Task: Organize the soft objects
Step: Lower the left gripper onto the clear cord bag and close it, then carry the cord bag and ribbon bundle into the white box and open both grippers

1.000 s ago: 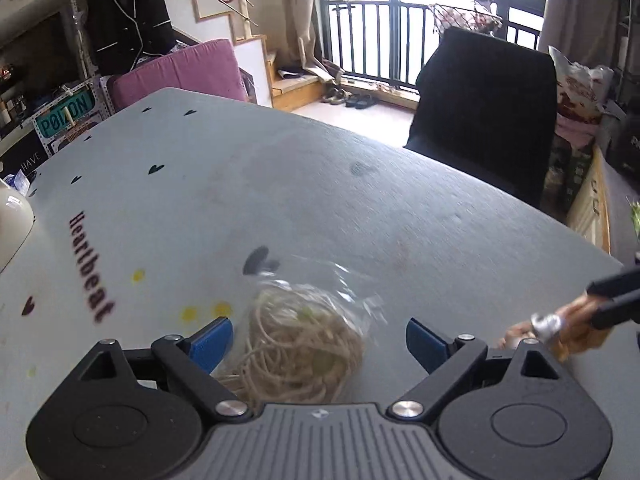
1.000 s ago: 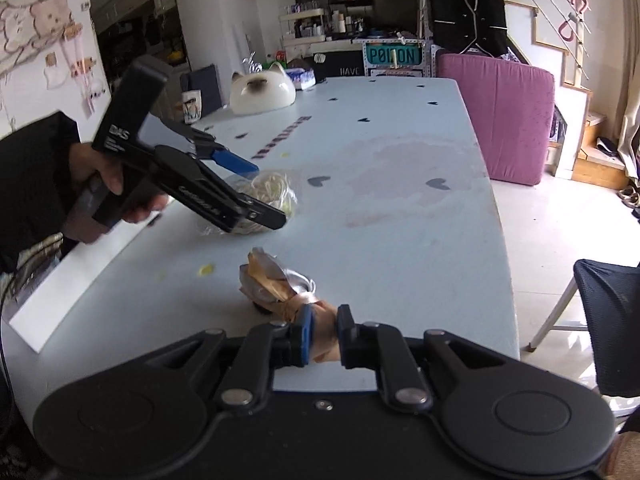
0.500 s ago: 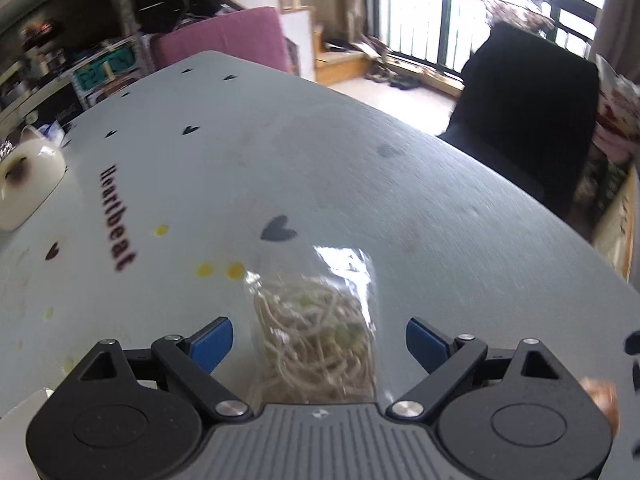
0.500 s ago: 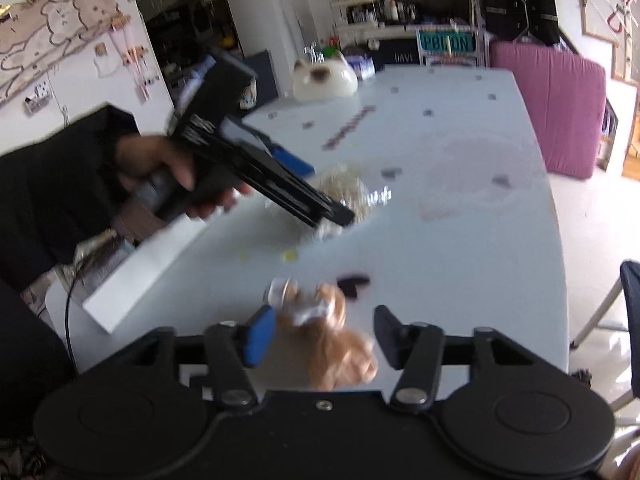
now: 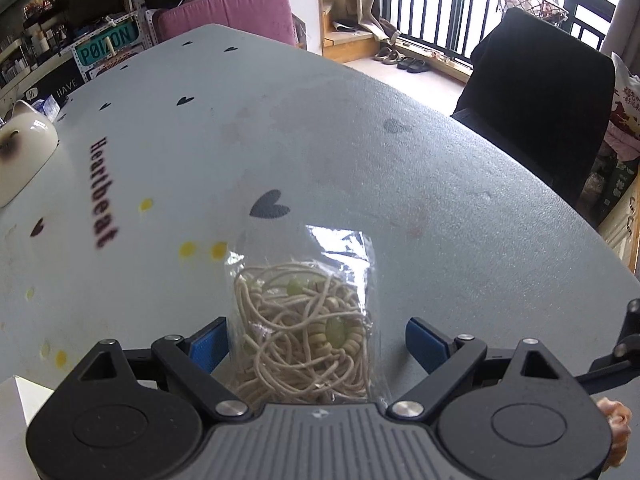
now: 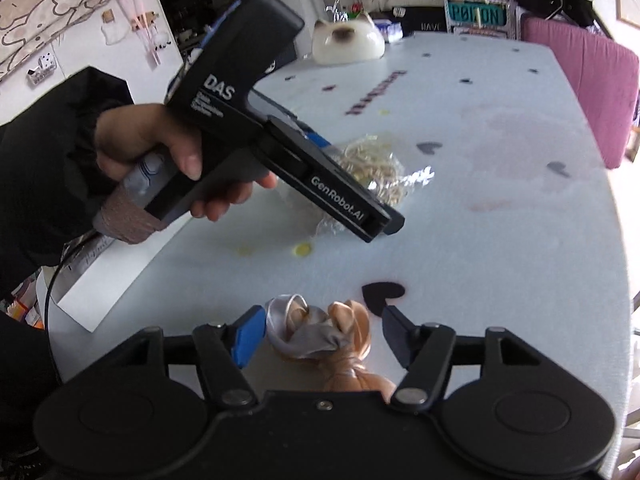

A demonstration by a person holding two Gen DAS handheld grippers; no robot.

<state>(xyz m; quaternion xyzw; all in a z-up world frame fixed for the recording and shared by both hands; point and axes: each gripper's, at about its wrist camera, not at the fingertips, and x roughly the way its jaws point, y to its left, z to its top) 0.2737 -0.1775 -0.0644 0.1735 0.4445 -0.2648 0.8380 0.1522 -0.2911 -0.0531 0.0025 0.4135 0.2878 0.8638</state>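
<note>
On the counter [image 5: 400, 168], near its printed dark heart [image 5: 269, 205], lay a clear bag of beige cord [image 5: 304, 328]. Left hand-held gripper [image 5: 316, 344] straddled that bag, jaws wide apart, pads clear of the plastic. Right hand-held gripper [image 6: 320, 336] was opening, a peach and silver ribbon bundle [image 6: 324, 332] lying loose between its pads, on the near side of another heart print [image 6: 382, 296]. A hand [image 6: 160, 156] in a black sleeve gripped the left tool.
</note>
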